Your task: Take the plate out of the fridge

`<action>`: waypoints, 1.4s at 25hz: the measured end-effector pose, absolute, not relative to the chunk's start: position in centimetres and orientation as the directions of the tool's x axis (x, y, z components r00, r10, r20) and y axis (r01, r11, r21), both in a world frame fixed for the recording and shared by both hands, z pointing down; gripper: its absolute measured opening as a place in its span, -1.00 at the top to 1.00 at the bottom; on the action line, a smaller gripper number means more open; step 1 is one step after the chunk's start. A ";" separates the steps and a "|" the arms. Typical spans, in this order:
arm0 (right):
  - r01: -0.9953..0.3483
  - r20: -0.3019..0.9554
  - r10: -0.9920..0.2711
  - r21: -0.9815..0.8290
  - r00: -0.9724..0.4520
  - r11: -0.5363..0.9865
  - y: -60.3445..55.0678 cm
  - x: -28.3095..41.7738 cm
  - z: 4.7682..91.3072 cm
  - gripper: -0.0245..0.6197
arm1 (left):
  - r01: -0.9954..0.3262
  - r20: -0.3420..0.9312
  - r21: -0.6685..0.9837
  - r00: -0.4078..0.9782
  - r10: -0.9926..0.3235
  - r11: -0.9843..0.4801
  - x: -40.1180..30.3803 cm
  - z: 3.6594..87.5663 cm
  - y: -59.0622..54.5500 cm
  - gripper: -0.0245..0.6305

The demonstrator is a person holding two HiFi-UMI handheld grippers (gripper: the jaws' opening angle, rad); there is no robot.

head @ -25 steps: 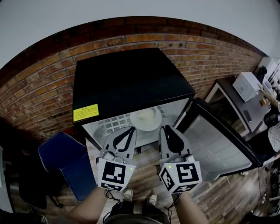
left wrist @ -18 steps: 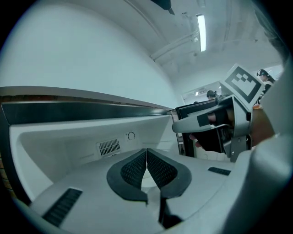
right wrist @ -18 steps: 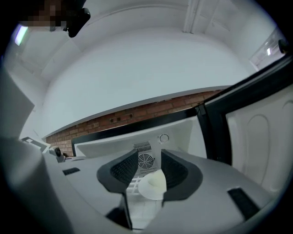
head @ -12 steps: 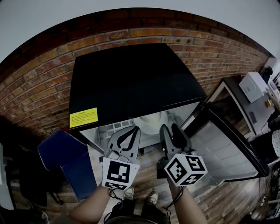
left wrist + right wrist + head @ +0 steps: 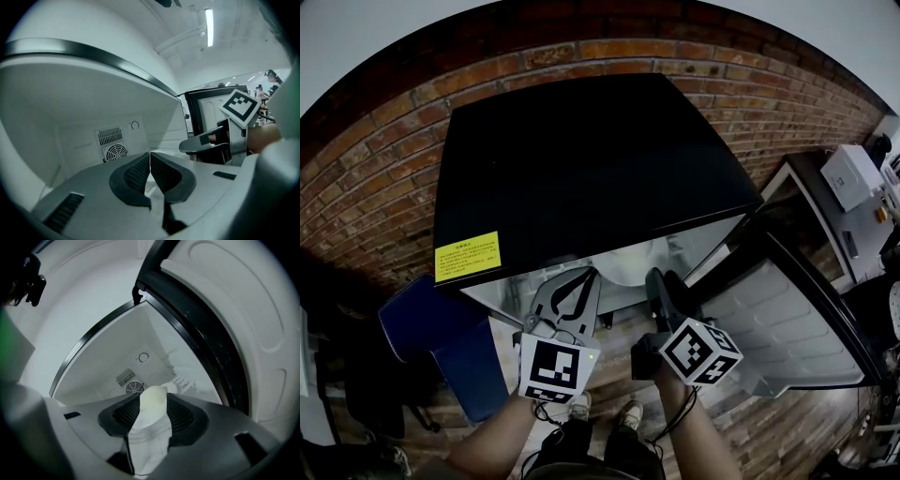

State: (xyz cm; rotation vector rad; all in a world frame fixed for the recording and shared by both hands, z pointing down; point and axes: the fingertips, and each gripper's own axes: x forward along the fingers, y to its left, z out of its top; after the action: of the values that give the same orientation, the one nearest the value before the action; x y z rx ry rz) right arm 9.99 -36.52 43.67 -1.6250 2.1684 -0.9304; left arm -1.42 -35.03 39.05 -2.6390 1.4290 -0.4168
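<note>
The plate (image 5: 628,264) sits inside the open fridge (image 5: 581,169), its door (image 5: 787,319) swung right; the right claw (image 5: 664,284), jaws just opened wide and empty, frames the plate's rim in its gap, seemingly for an edge grip, while the left claw (image 5: 578,286) waits closed, empty.

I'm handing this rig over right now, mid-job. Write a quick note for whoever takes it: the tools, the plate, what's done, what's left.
Left tool: shut, empty, at the mouth of the fridge.
Right tool: jaws have just been opening and now stand wide; nothing gripped.
Plate: inside the fridge, lined up with the right tool's gap, pads not on it.
Done: door open.
Left: close on the plate and draw it out.
</note>
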 end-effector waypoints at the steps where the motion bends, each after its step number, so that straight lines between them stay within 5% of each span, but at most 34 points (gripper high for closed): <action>1: -0.734 0.155 -0.930 -0.661 -0.333 0.153 -36.6 10.0 44.0 0.41 | -0.803 0.189 -0.227 0.519 -0.834 -0.551 -1.5 39.2 -35.1 0.87; 16: -0.421 0.130 -0.917 -0.906 -0.378 0.046 -38.0 9.0 47.3 0.53 | -0.794 0.209 -0.232 0.523 -0.826 -0.561 -1.4 40.5 -36.0 0.87; 35: -0.211 0.146 -0.920 -0.975 -0.364 -0.071 -38.0 8.5 48.1 0.79 | -0.799 0.226 -0.229 0.511 -0.829 -0.555 -2.3 41.3 -35.8 0.87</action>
State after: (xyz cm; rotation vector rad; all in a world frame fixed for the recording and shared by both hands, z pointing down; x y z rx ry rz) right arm 8.51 -38.02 48.07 -1.2326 1.5921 -1.4831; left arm -2.27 -35.80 41.31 -2.6472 1.4306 -0.4761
